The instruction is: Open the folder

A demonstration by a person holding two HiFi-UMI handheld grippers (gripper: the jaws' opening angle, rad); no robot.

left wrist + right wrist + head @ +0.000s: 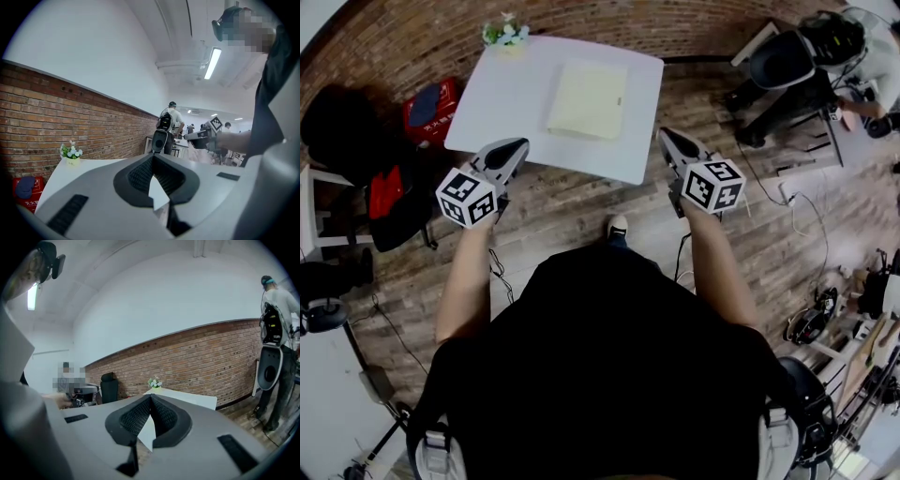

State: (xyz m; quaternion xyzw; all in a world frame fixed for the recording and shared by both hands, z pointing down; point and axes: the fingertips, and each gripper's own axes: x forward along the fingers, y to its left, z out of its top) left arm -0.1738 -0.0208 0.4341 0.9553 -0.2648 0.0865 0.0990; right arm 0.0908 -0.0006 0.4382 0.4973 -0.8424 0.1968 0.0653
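A pale yellow folder (pixel 588 98) lies closed and flat on the white table (pixel 487 103), toward its far middle. My left gripper (pixel 518 145) hovers just short of the table's near left edge, shut, with nothing between its jaws. My right gripper (pixel 667 139) hangs off the table's near right corner, also shut and empty. In the left gripper view the shut left gripper (pixel 152 157) points along the brick wall over the table (pixel 89 165). The right gripper view has the closed right gripper (pixel 150 397) aimed at the table's corner (pixel 197 399). Neither gripper view shows the folder.
A small pot of flowers (pixel 505 33) stands at the table's far left corner. A red bag (pixel 431 108) and dark bags (pixel 389 202) lie on the floor to the left. A person with equipment (pixel 825 56) is at the far right. Cables cross the wooden floor (pixel 787 234).
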